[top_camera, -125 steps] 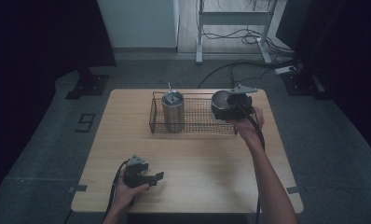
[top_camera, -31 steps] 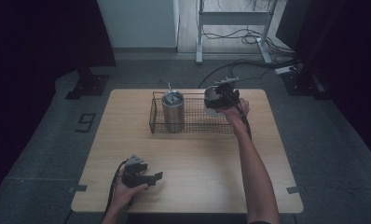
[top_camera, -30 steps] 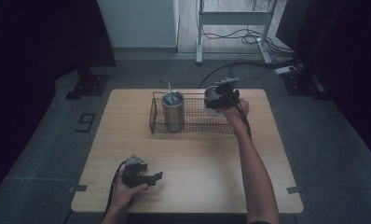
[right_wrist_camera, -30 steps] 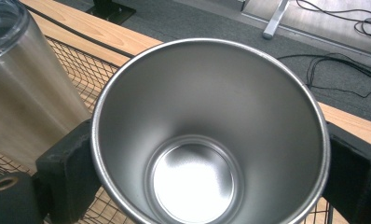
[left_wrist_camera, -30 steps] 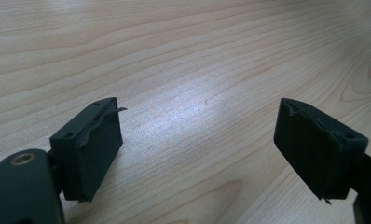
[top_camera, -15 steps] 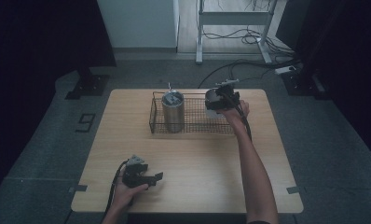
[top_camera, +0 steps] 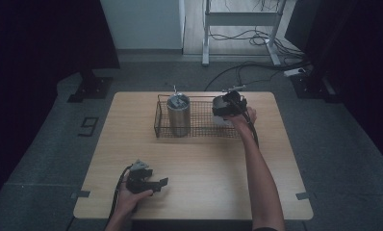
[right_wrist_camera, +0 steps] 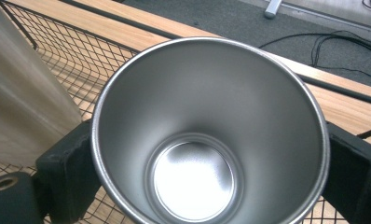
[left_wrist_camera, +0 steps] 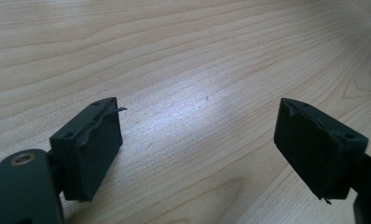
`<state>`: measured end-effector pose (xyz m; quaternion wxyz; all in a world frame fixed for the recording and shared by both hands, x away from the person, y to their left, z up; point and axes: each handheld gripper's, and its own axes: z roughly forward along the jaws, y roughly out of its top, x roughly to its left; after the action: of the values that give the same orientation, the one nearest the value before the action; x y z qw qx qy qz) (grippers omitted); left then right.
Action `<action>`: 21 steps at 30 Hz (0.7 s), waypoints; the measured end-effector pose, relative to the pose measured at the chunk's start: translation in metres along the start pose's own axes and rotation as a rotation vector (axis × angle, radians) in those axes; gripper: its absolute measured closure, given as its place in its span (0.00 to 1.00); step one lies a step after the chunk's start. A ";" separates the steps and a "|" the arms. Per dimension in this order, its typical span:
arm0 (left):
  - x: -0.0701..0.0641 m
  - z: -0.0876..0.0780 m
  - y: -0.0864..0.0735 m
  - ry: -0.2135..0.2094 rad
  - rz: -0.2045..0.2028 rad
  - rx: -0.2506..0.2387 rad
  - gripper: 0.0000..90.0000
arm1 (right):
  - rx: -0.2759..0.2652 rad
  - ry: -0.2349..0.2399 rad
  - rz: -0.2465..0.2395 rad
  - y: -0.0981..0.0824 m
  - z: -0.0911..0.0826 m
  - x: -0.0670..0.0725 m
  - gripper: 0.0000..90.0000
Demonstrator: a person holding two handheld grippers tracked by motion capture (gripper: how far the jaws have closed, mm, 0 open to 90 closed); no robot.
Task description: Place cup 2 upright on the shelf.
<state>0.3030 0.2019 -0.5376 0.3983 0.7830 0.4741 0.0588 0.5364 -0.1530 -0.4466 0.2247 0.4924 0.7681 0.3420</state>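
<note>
While the right tongs [right_wrist_camera: 207, 154] clasp a steel cup [right_wrist_camera: 211, 130], their two black jaws press against opposite sides of its rim, and the cup's open mouth faces the right gripper view's camera, its bare bottom in sight. In the high view the right tongs [top_camera: 226, 107] hold that cup over the right end of a wire basket [top_camera: 199, 126] on the counter [top_camera: 199, 159]. A second, taller steel tumbler [top_camera: 178, 114] stands upright in the basket's left part, well apart from the held cup. The left tongs [left_wrist_camera: 197, 144] rest low over bare wood near the counter's front edge, jaws spread with nothing between them.
</note>
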 end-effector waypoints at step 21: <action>0.001 -0.001 0.000 -0.002 0.001 0.003 0.17 | 0.070 -0.014 -0.026 -0.008 0.017 0.005 0.07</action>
<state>0.3032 0.2030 -0.5376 0.3973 0.7839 0.4736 0.0575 0.5410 -0.1453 -0.4637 0.2172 0.4924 0.7844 0.3083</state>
